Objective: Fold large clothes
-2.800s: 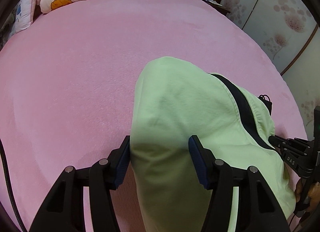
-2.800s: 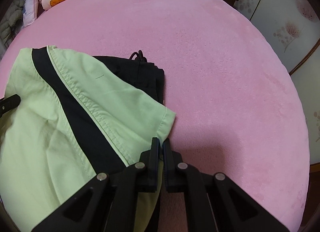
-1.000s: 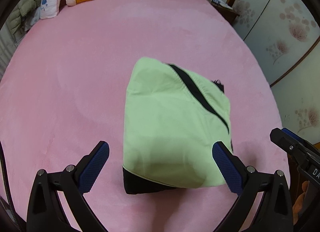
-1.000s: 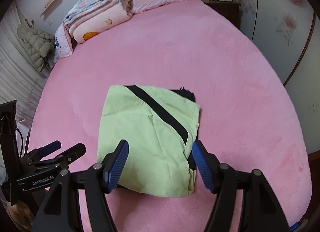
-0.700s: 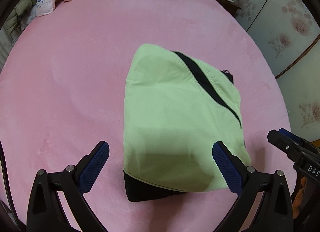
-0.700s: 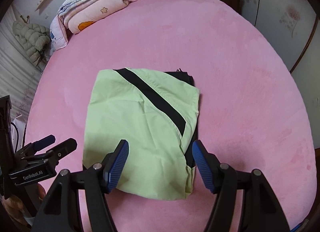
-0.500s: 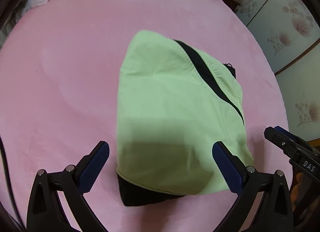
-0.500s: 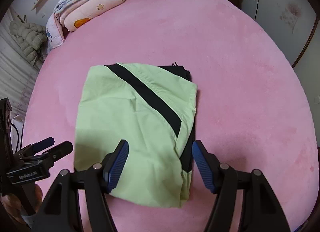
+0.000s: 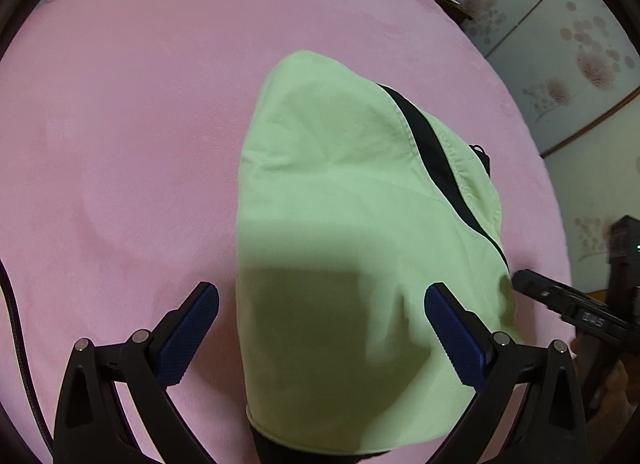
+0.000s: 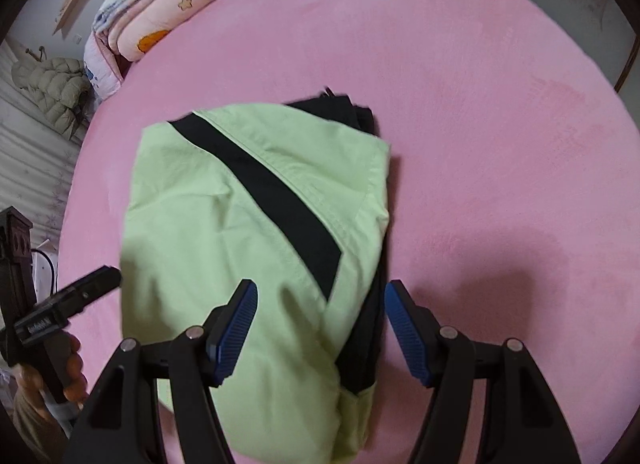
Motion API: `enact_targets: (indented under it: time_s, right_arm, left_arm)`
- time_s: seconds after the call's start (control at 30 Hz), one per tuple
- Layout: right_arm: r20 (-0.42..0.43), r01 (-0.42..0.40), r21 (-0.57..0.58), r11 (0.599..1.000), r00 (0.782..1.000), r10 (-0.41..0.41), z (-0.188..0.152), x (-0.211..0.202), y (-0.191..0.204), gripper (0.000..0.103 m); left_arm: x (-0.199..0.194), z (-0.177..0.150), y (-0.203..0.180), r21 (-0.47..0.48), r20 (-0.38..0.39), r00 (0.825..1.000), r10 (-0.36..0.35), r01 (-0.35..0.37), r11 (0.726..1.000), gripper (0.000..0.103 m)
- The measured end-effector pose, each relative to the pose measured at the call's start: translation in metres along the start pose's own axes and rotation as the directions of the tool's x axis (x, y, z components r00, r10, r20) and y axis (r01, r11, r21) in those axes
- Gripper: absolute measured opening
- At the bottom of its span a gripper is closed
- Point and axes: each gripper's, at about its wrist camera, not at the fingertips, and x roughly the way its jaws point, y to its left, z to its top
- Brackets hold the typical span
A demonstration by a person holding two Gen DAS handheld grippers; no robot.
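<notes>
With the garment [image 9: 352, 248] lying folded into a compact block mid-frame on the bed [image 9: 120, 143], I judge folding nearly done, both my left gripper [image 9: 322, 318] and right gripper [image 10: 322, 324] empty, fingers spread above it.

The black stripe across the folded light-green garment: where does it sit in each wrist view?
Left wrist: the black stripe runs diagonally down the right side of the folded light-green garment, right of centre.
Right wrist: the stripe crosses the garment's upper middle, from upper left to lower right, near picture centre.
Shared landmark: the pink bedspread.
</notes>
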Motion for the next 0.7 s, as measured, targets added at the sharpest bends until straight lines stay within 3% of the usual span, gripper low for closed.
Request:
enact_targets:
  time_s: [0.2, 0.37, 0.6, 0.7]
  right_arm:
    - [-0.096, -0.129, 0.052, 0.990, 0.986, 0.133, 0.006, 0.037, -0.028, 0.066]
    - [-0.131, -0.230, 0.036, 0.972, 0.964, 0.233, 0.006, 0.058, -0.039, 0.069]
    - [-0.141, -0.373, 0.024, 0.927, 0.917, 0.373, 0.012, 0.075, -0.038, 0.070]
    - [-0.151, -0.384, -0.009, 0.923, 0.913, 0.379, 0.014, 0.079, -0.029, 0.062]
  left_arm:
    - [0.028, 0.010, 0.019, 0.010, -0.041, 0.992, -0.116, 0.117, 0.993, 0.102]
    - [0.053, 0.014, 0.025, -0.005, -0.078, 0.964, -0.253, 0.253, 0.967, 0.102]
    - [0.082, 0.006, 0.020, 0.021, -0.122, 0.943, -0.308, 0.313, 0.950, 0.102]
    - [0.087, 0.005, 0.017, 0.019, -0.105, 0.935, -0.339, 0.343, 0.939, 0.092]
